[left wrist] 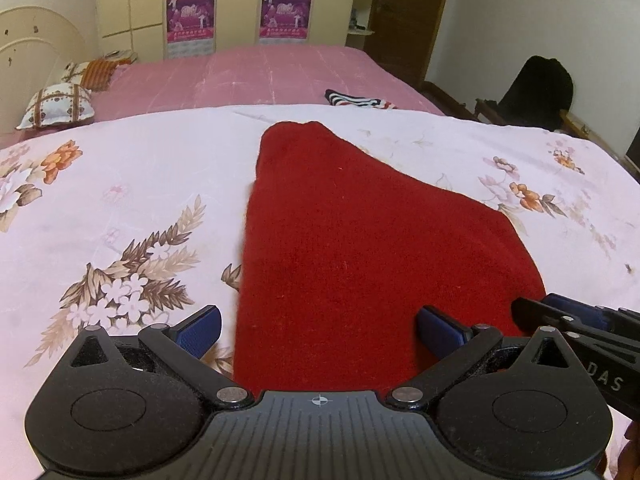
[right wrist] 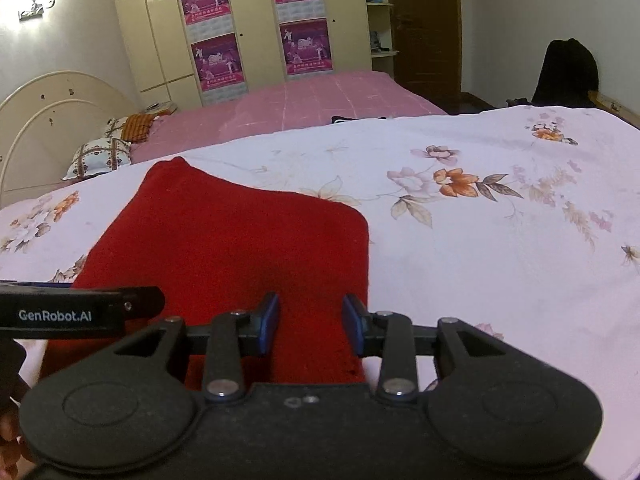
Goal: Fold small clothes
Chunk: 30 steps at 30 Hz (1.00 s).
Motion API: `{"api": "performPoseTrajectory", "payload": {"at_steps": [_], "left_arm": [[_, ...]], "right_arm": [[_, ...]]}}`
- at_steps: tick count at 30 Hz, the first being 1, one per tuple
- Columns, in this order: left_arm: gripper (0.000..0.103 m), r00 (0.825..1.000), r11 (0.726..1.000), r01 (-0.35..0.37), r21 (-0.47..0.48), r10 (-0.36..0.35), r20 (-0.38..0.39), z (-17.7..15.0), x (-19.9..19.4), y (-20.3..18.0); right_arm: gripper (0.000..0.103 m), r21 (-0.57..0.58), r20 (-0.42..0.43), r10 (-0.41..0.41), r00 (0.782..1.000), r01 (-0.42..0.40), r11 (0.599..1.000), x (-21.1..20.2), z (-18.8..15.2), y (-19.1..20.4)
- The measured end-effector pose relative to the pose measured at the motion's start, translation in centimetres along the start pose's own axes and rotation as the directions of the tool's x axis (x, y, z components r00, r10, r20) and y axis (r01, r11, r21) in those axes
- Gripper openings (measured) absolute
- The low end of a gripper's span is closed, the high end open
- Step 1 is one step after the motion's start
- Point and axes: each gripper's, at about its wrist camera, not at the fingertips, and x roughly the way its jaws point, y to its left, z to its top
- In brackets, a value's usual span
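Observation:
A red knitted garment lies flat on the white floral bedspread, narrowing toward the far end. My left gripper is open wide at the garment's near left edge, one blue pad on each side of it. My right gripper is open over the garment's near right corner, above the cloth, holding nothing. The right gripper also shows at the right edge of the left wrist view. The left gripper's arm shows at the left of the right wrist view.
A pink bed sheet lies beyond the bedspread, with patterned pillows at the far left and a striped cloth behind the garment. A cream wardrobe stands at the back. A dark chair stands at the far right.

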Motion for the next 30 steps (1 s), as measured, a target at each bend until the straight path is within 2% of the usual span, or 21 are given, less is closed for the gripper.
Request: {"api": "performPoseTrajectory", "payload": {"at_steps": [7,14,17,21,30], "left_arm": [[0.103,1.000,1.000,0.013,0.003,-0.013,0.008,-0.8,-2.5,0.6],[0.103,0.999,1.000,0.023,0.003,-0.023,-0.035,-4.1,-3.9,1.6],[0.103,0.998,1.000,0.027,-0.010,-0.028,-0.060,-5.6,-3.4,1.7],[0.103,0.998,1.000,0.024,-0.020,-0.025,-0.053,-6.4,-3.0,1.6],[0.103,0.997,1.000,0.010,0.019,-0.009,-0.071,-6.7,-4.6,0.7]], "right_arm": [[0.036,0.004,0.025,0.030,0.999,-0.030,1.000,-2.9,0.1,0.4],[0.036,-0.030,0.031,0.076,0.997,-0.075,0.997,-6.2,-2.1,1.5],[0.036,-0.064,0.016,0.065,0.998,-0.064,0.996,-6.7,-3.5,2.0],[0.036,-0.067,-0.047,0.015,0.999,-0.018,0.998,-5.5,-5.5,1.2],[0.039,-0.039,-0.019,0.031,0.999,-0.032,0.999,-7.5,-5.6,1.0]]}}
